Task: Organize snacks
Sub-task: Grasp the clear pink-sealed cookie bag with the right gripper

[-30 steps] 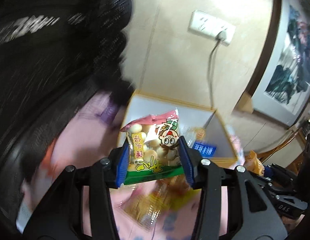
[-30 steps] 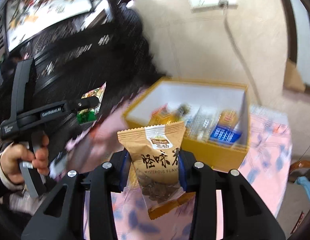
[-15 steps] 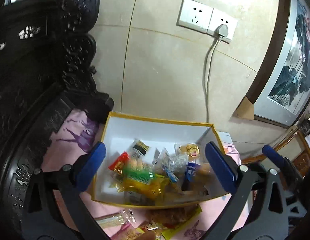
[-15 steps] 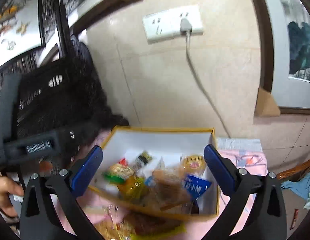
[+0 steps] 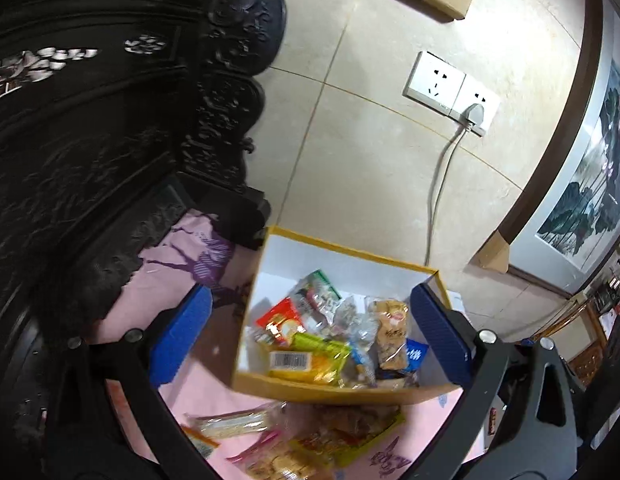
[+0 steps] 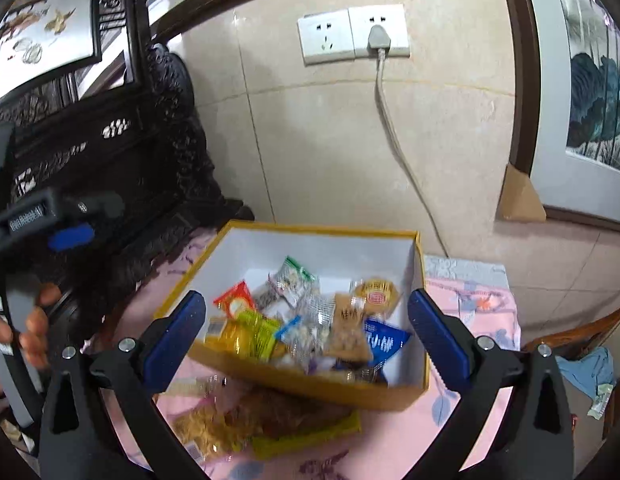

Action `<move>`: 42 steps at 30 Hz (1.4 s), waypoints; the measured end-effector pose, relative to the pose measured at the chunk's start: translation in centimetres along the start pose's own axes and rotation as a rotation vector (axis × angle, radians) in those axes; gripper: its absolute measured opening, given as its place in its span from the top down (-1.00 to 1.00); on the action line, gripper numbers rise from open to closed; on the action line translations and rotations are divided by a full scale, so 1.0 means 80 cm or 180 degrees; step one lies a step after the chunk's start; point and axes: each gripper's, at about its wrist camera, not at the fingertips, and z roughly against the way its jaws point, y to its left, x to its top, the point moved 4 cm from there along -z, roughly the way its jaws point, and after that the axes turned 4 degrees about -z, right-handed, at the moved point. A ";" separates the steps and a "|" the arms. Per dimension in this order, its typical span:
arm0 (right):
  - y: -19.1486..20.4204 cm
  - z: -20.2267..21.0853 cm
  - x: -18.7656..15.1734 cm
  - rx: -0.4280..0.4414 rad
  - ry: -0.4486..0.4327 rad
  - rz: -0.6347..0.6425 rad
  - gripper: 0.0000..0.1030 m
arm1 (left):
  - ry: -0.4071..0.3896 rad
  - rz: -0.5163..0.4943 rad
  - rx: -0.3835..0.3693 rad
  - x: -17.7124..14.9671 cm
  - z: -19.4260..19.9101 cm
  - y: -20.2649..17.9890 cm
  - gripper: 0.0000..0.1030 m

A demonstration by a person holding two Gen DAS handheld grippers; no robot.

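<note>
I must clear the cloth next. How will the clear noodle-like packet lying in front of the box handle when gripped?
The clear packet looks long, thin and film-wrapped, so it will probably flex and feel light. Its glossy wrap may slip between pads. The pale strands inside seem brittle, so a hard squeeze could crush them.

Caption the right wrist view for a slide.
Open right gripper above yellow box of snacks on pink cloth.

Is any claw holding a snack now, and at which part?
No. Left claw and right claw are open and empty, above the box.
</note>
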 end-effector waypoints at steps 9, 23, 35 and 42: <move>0.023 0.014 -0.074 -0.0047 0.0324 -0.0078 -0.97 | 0.0181 -0.0165 0.0126 -0.065 0.036 0.025 -0.96; 0.064 0.034 -0.126 -0.0161 0.0507 -0.0138 -0.97 | 0.0454 -0.0242 0.0255 -0.118 0.059 0.052 -0.96; 0.140 0.001 -0.183 0.0343 0.0778 0.0784 -0.97 | 0.0765 0.0169 0.0474 -0.171 0.063 0.156 -0.96; 0.186 -0.060 -0.198 0.0625 0.1021 0.1434 -0.97 | 0.0857 0.0331 0.0555 -0.189 0.058 0.181 -0.96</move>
